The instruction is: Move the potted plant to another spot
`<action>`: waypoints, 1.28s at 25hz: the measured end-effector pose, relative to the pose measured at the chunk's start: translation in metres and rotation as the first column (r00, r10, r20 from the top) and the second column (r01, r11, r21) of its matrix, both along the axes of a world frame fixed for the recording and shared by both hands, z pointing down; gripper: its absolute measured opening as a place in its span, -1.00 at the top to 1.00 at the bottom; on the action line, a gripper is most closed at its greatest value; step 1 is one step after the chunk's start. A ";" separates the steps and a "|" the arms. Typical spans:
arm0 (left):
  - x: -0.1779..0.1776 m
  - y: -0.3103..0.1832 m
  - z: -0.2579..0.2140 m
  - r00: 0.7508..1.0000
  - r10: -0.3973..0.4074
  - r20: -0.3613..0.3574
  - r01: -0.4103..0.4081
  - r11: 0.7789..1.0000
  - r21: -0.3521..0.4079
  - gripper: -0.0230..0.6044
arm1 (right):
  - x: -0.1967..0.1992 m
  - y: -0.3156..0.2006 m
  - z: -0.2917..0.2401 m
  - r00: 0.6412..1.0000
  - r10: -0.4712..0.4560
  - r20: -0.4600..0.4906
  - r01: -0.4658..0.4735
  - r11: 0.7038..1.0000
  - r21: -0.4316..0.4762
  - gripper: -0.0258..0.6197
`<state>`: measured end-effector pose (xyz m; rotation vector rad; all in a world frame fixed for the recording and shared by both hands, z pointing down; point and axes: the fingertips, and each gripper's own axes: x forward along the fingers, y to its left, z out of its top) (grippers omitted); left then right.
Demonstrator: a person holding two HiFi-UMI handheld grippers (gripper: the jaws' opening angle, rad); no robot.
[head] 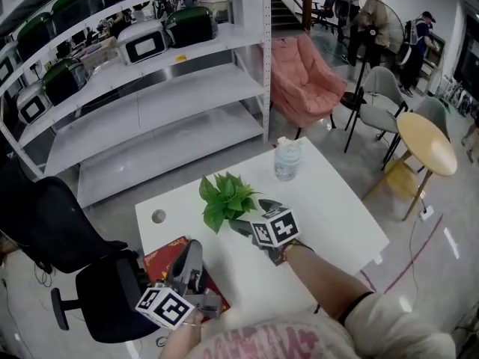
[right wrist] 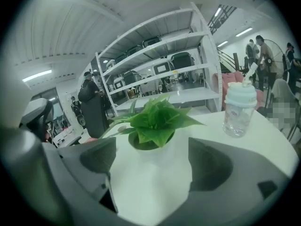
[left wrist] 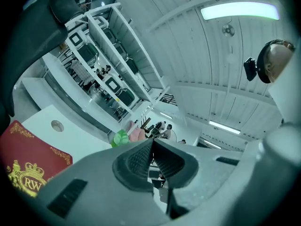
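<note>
The potted plant [head: 226, 198] has bright green leaves and stands near the middle of the white table [head: 333, 208]. In the right gripper view its leaves [right wrist: 155, 120] rise from a white pot [right wrist: 157, 161] that sits between the two jaws. My right gripper [head: 251, 215] is open around the pot's near side; whether its pads touch the pot is unclear. My left gripper [head: 192, 254] hangs over a red book [head: 159, 263] at the table's near left corner, tilted upward. It [left wrist: 152, 145] is shut with nothing between its jaws.
A clear water bottle with a pale cap [head: 287, 160] stands on the table behind the plant, right of it in the right gripper view [right wrist: 240, 109]. White shelving [head: 150, 88] stands beyond the table. A black office chair [head: 60, 230] is at left, a pink armchair [head: 303, 77] behind.
</note>
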<state>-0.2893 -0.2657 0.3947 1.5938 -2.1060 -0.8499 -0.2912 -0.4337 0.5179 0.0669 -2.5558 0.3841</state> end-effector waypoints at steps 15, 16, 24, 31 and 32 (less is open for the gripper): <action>0.071 -0.005 -0.003 0.981 0.176 -0.079 -0.175 0.984 0.021 0.92 | 0.130 0.043 -0.030 0.989 0.142 0.044 -0.135 0.980 -0.144 0.32; 0.077 -0.003 -0.004 0.980 0.183 -0.076 -0.182 0.983 0.019 0.92 | 0.136 0.046 -0.036 0.985 0.162 0.068 -0.149 0.976 -0.158 0.37; 0.103 0.022 -0.019 0.989 0.136 0.057 -0.135 0.990 -0.028 0.92 | 0.186 0.067 -0.090 0.934 0.277 0.225 -0.230 0.949 -0.215 0.75; 0.123 0.039 -0.022 0.982 0.143 0.119 -0.136 0.989 -0.064 0.92 | 0.218 0.083 -0.128 0.898 0.307 0.316 -0.263 0.949 -0.173 0.90; 0.125 0.041 -0.023 0.981 0.150 0.121 -0.144 0.988 -0.061 0.92 | 0.221 0.084 -0.131 0.890 0.315 0.329 -0.268 0.946 -0.182 0.90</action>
